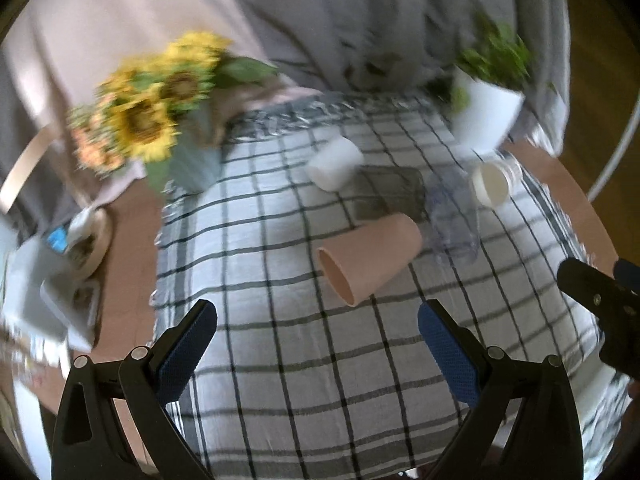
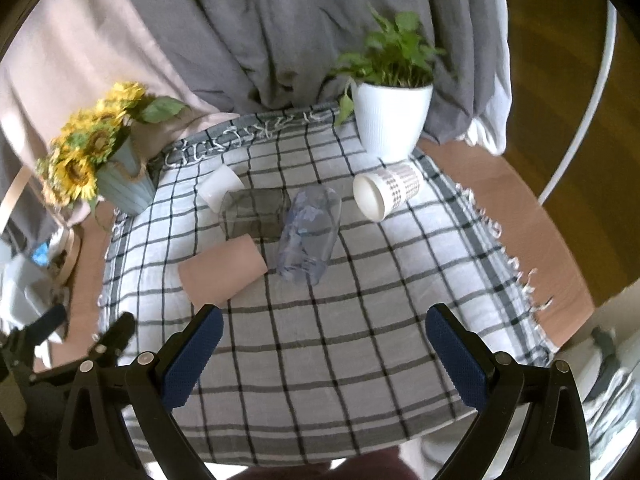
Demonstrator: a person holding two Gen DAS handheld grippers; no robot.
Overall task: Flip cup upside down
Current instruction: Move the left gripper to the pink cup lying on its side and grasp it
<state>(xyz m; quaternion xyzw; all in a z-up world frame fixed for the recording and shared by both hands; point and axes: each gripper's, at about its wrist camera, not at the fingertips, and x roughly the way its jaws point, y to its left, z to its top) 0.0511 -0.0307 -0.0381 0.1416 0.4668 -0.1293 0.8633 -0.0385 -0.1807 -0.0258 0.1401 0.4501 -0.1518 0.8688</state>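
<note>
Several cups lie on their sides on the checked cloth point(image 1: 300, 360) point(image 2: 320, 360). A pink cup point(image 1: 368, 258) point(image 2: 222, 272) lies nearest, just beyond my left gripper point(image 1: 318, 330), which is open and empty. A clear bluish cup point(image 2: 308, 234) point(image 1: 450, 220), a smoky grey cup point(image 2: 256, 214) point(image 1: 390, 196), a plain white cup point(image 1: 334, 162) point(image 2: 220, 188) and a white patterned cup point(image 2: 386, 194) point(image 1: 494, 182) lie farther back. My right gripper point(image 2: 320, 328) is open and empty, short of the cups.
A sunflower bunch in a blue vase point(image 2: 124, 182) point(image 1: 192, 164) stands at the back left. A white pot with a green plant point(image 2: 390, 118) point(image 1: 484, 116) stands at the back right. Clutter point(image 1: 60, 280) sits off the cloth at left. Grey drapes hang behind.
</note>
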